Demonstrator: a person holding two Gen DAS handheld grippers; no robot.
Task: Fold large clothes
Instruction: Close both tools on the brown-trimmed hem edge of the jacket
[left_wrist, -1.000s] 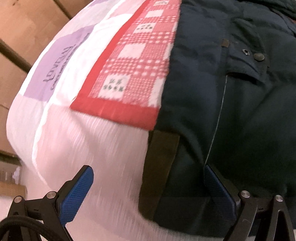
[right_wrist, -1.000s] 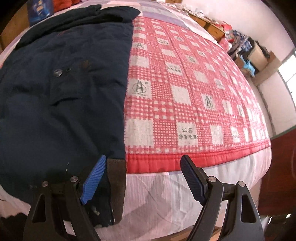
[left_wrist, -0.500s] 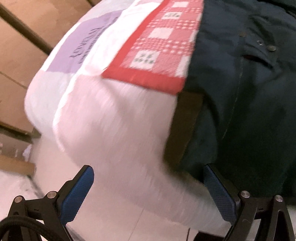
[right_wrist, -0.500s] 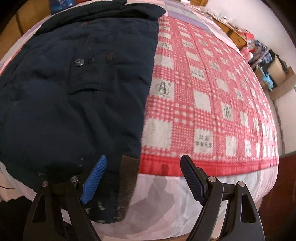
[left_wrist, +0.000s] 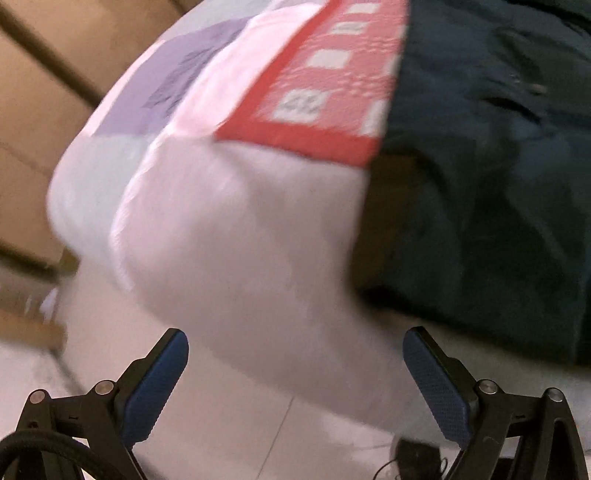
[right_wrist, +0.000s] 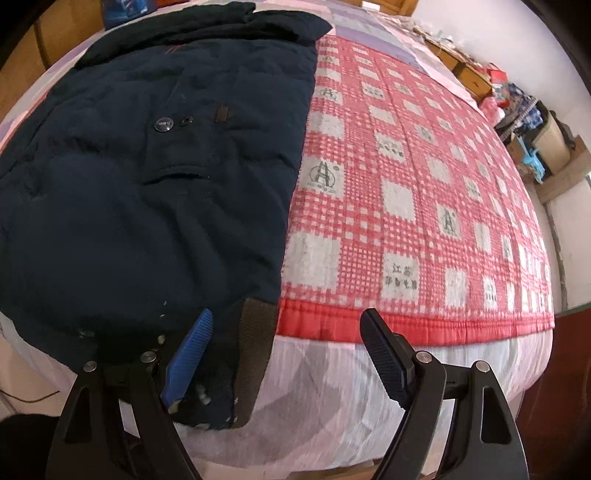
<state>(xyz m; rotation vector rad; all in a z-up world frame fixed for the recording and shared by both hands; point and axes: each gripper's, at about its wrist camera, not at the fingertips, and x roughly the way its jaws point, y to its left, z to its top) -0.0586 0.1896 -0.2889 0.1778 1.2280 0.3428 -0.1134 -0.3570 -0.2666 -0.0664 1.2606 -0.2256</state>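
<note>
Right wrist view is showing a large dark navy padded jacket (right_wrist: 147, 192) lying spread flat over the left half of a red-and-white checked quilt (right_wrist: 406, 206), which is covering a bed draped in a pale pink-and-white sheet (right_wrist: 332, 398). The jacket's near hem, with its brown inner facing strip (right_wrist: 255, 354), is hanging over the bed's front edge. The right gripper (right_wrist: 286, 354) is standing wide open with nothing between its jaws; its blue left finger is sitting over the hanging hem and its black right finger is hovering over the sheet, so the brown strip is lying in the gap but is not being pinched.

In the left wrist view, which is blurring badly, the left gripper (left_wrist: 295, 376) is likewise gaping wide and holding nothing, and the jacket's other hem corner (left_wrist: 480, 258) is lying up and to the right of it, apart from both fingers.

Several things are looking risky, in my judgement. The left gripper is sitting off to the side of its corner, so closing now would likely be catching only sheet or air. The right jaws could be biting the sheet together with the hem and dragging the bedding up with the fold. The padded fabric is probably thick and springy, so a shallow pinch on the facing strip alone may be slipping free. With one corner gripped and the other missed, the lifted hem would be skewing and the fold landing crooked.
</note>
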